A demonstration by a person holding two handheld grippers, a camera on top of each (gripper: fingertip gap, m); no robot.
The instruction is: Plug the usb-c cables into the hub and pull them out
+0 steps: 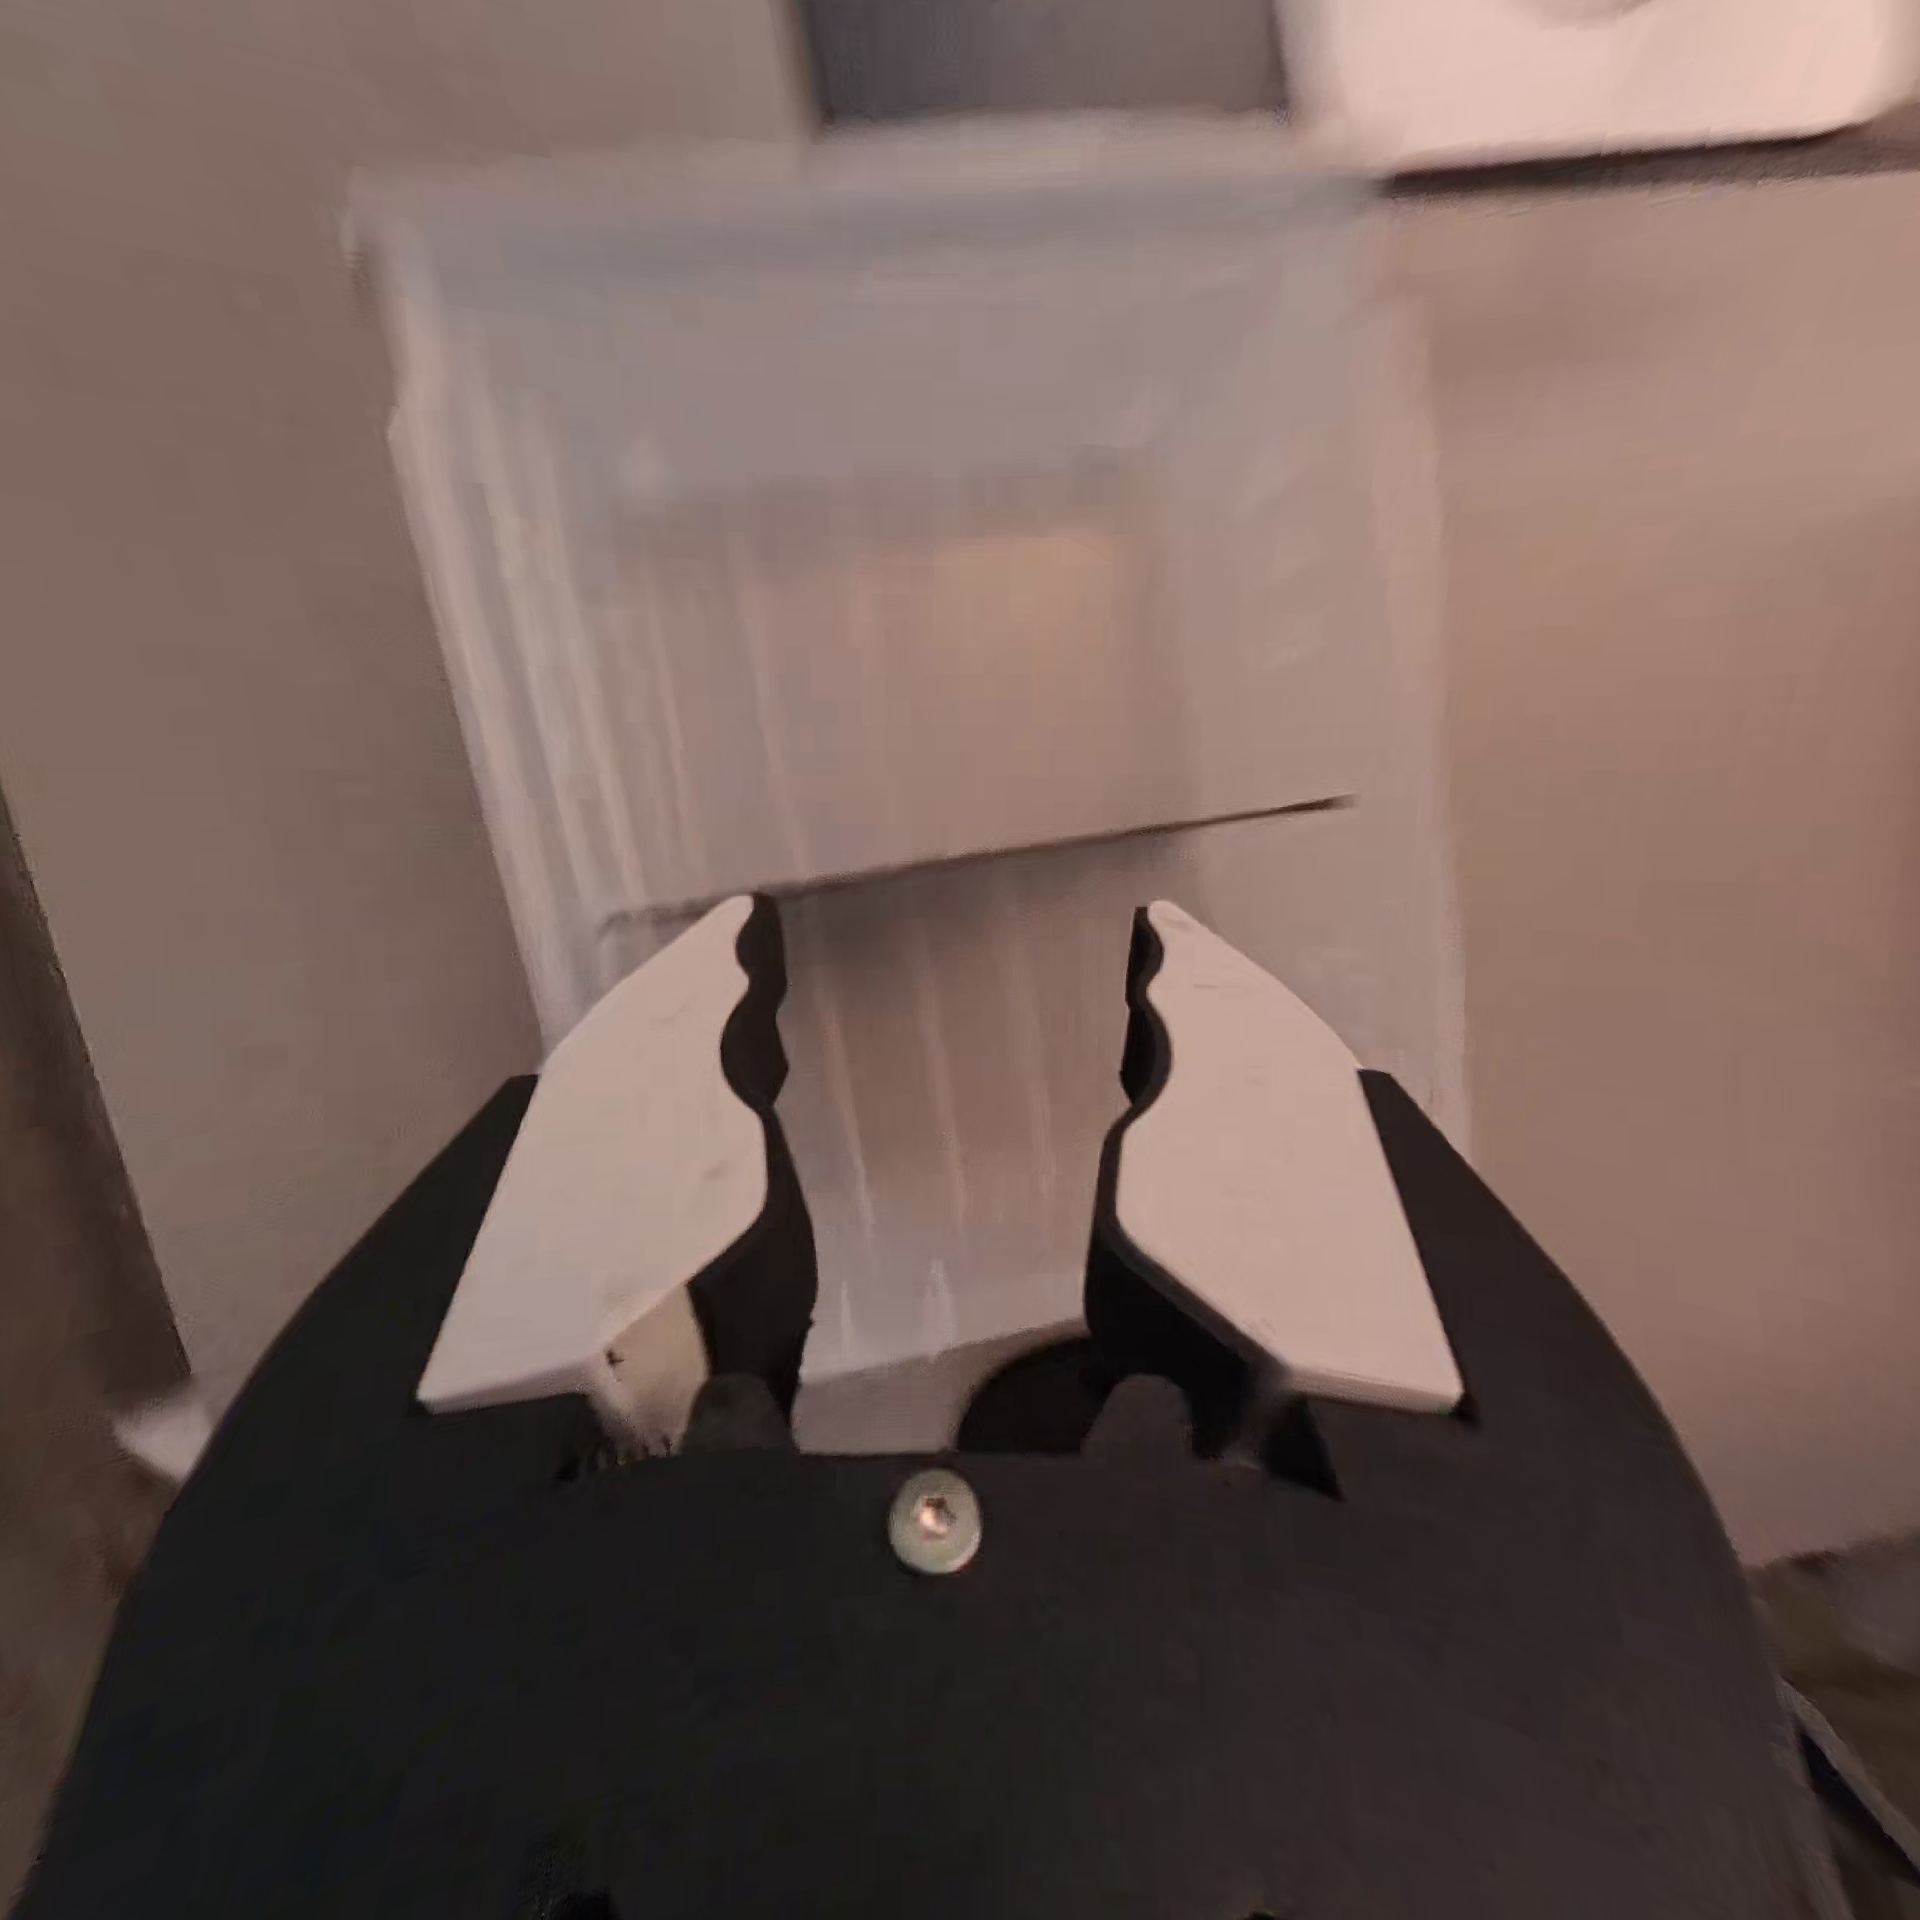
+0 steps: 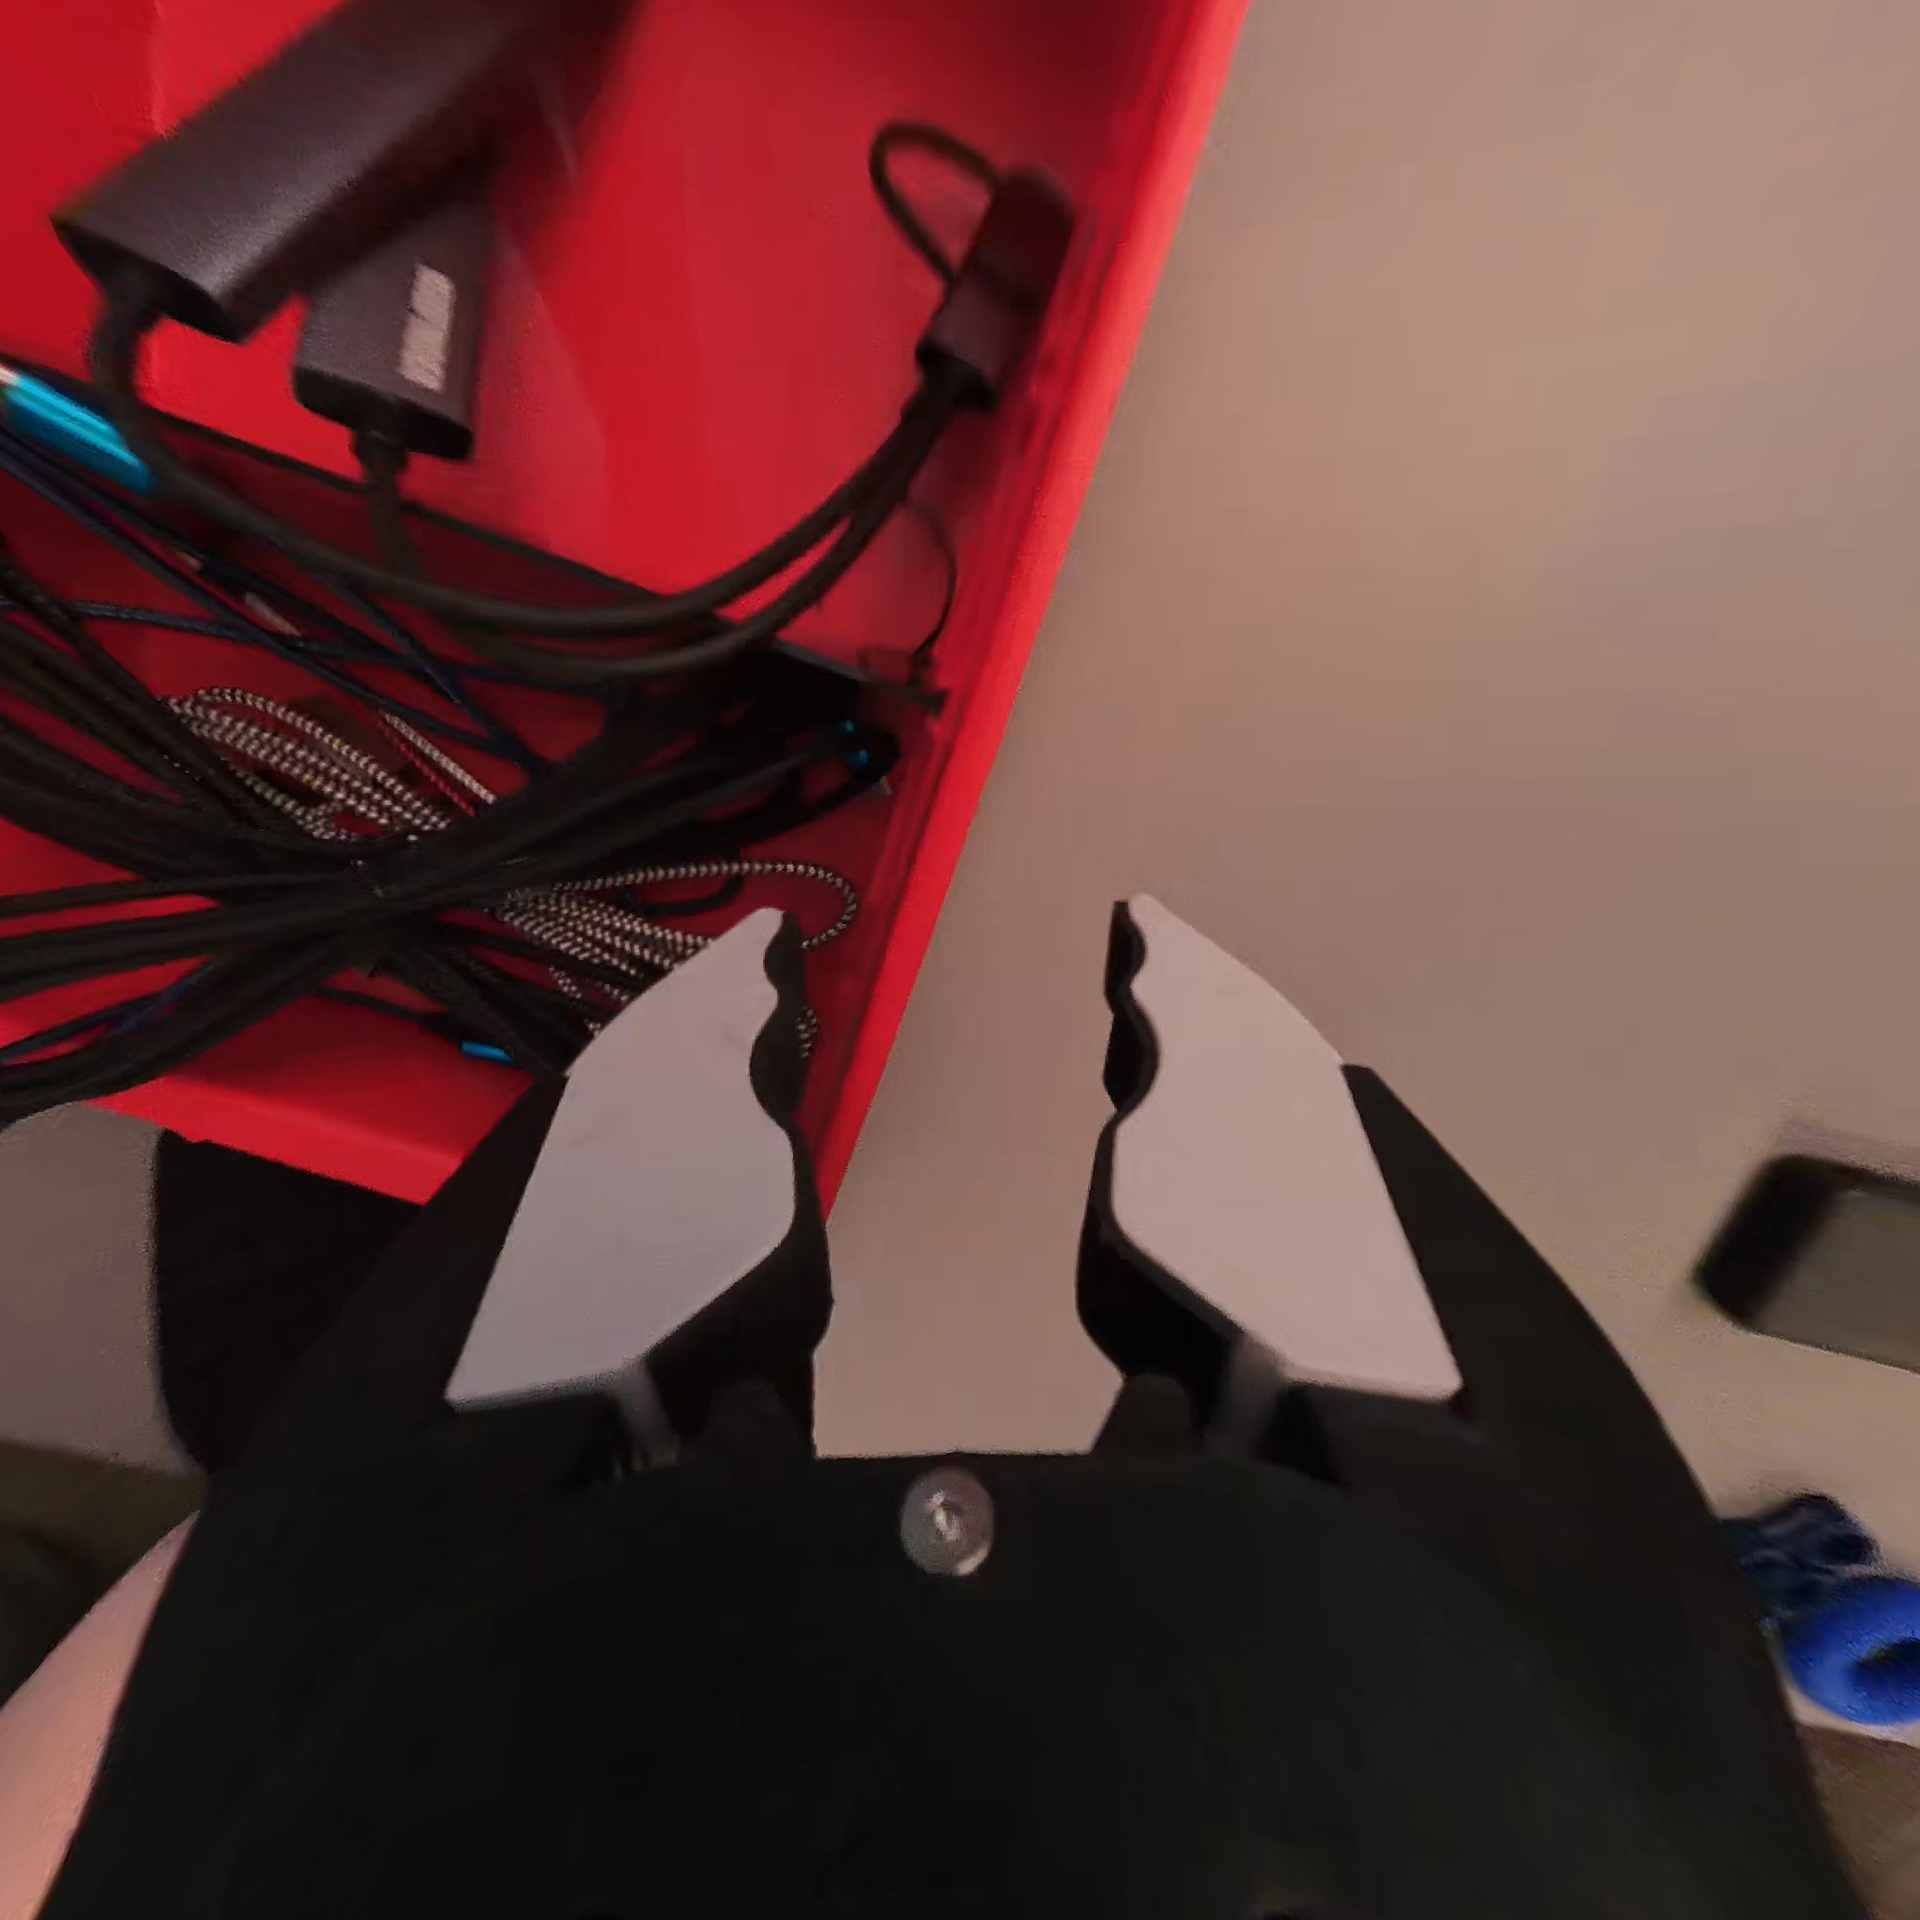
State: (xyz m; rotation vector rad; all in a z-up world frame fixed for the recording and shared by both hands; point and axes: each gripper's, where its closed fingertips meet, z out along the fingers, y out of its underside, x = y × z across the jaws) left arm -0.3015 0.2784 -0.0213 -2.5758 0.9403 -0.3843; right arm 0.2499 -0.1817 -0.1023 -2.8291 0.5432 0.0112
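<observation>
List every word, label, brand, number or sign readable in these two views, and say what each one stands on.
None can be read.
Right wrist view: the smaller dark hub in the red tray bears a pale printed patch, too blurred to read.
Right wrist view: the larger dark hub, the cables and the dark flat device on the table show no markings.
Left wrist view: the translucent white box is motion-blurred, with no lettering visible.

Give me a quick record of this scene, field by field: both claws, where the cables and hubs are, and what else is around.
left claw: open, empty, facing a blurred white box
right claw: open, empty, over the table beside the tray's edge
red tray: holds the hubs and cables
hubs: dark, at the tray's far end
cables: tangled black and braided, in the tray
other: dark phone-like slab, blue item
</observation>
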